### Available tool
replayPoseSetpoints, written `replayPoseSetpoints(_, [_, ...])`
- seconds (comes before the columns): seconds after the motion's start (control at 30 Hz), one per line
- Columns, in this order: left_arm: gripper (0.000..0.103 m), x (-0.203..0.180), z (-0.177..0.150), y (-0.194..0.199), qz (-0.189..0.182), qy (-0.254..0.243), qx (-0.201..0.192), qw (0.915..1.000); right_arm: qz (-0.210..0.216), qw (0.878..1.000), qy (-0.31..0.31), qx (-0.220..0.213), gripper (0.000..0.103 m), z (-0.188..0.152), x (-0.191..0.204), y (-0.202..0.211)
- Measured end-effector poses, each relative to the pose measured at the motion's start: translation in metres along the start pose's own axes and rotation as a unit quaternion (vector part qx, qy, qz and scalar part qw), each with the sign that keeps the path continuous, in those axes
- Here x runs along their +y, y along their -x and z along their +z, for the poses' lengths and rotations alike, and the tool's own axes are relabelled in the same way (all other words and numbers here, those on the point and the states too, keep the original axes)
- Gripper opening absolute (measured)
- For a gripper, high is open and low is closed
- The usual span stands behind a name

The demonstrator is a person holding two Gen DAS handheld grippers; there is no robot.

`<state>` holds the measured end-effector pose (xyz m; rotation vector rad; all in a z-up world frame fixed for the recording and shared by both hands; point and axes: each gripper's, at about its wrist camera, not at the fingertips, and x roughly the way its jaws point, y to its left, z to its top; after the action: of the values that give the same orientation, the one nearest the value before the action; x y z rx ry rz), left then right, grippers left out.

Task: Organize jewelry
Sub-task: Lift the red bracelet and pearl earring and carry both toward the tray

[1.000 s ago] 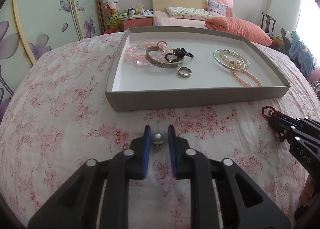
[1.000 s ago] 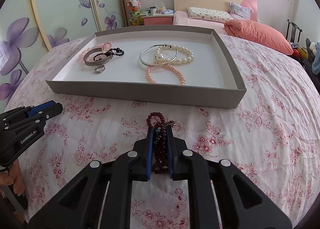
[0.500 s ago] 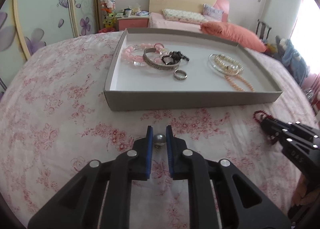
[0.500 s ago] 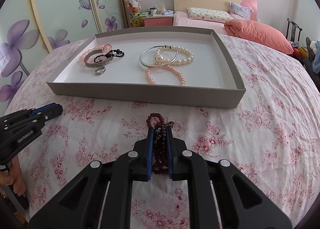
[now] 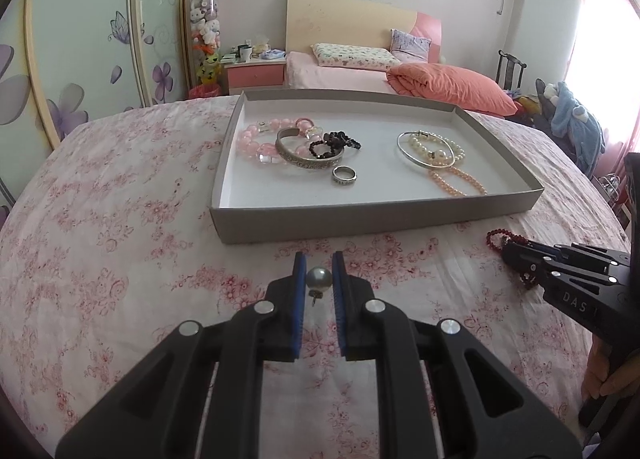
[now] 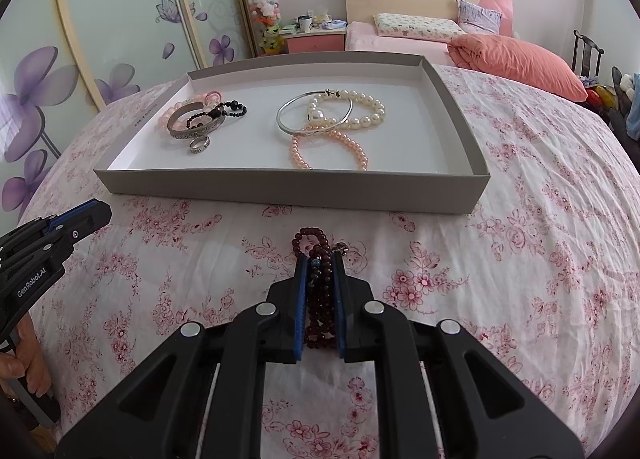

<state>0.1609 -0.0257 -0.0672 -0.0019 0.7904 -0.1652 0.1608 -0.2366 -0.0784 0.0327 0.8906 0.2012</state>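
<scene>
My left gripper [image 5: 318, 265] is shut on a grey pearl earring [image 5: 318, 277], whose post hangs below the pearl, just above the floral bedspread in front of the grey tray [image 5: 360, 215]. My right gripper [image 6: 320, 259] is shut on a dark red bead bracelet [image 6: 310, 241], whose loop sticks out past the fingertips. The tray [image 6: 280, 187] holds a pink bead bracelet [image 5: 256, 139], a silver cuff [image 5: 296, 155], a black bead strand [image 5: 334, 143], a ring [image 5: 344, 175], a silver bangle [image 6: 316, 115] and pearl bracelets [image 6: 360, 111]. Each gripper shows at the edge of the other's view.
The tray lies on a round surface covered by a pink floral cloth [image 5: 100, 219]. Behind it stand a bed with an orange pillow [image 5: 452, 87], a pink nightstand [image 5: 254, 73] and flowered wardrobe doors [image 6: 120, 31]. A person's hand [image 6: 24, 363] holds the left gripper's handle.
The left gripper's jaws have closed onto the pearl earring and its view has tilted up a little, so the earring hangs off the cloth. The right gripper has stayed still, gripping the red bracelet.
</scene>
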Motion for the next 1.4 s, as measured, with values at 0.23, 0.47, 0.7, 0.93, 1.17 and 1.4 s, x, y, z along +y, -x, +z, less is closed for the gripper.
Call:
replayPoseSetpoints(0.23, [0.014, -0.001, 0.000, 0.001, 0.001, -0.003, -0.005, 1.0000, -0.002, 1.000, 0.000, -0.010, 0.012, 0.000, 0.000, 0.003])
replayPoseSetpoints(0.47, [0.014, -0.004, -0.002, 0.007, 0.006, -0.013, -0.018, 0.9997, 0.002, 0.999, 0.017, -0.036, 0.012, 0.001, 0.008, 0.013])
replayPoseSetpoints(0.7, [0.014, -0.004, -0.002, 0.013, 0.008, -0.012, -0.031, 0.9994, 0.008, 0.997, 0.023, -0.067, 0.011, 0.006, 0.014, 0.029])
replayPoseSetpoints(0.93, [0.014, 0.000, 0.002, 0.019, 0.015, -0.003, -0.039, 0.9991, 0.014, 0.994, 0.028, -0.101, 0.011, 0.015, 0.020, 0.046])
replayPoseSetpoints(1.17, [0.014, -0.006, 0.007, 0.026, 0.014, -0.005, -0.050, 0.9987, 0.015, 0.992, 0.035, -0.121, 0.011, 0.021, 0.026, 0.057])
replayPoseSetpoints(1.4, [0.014, -0.009, 0.027, 0.029, 0.006, -0.002, -0.065, 0.9979, 0.009, 0.986, 0.038, -0.161, 0.011, 0.043, 0.028, 0.072])
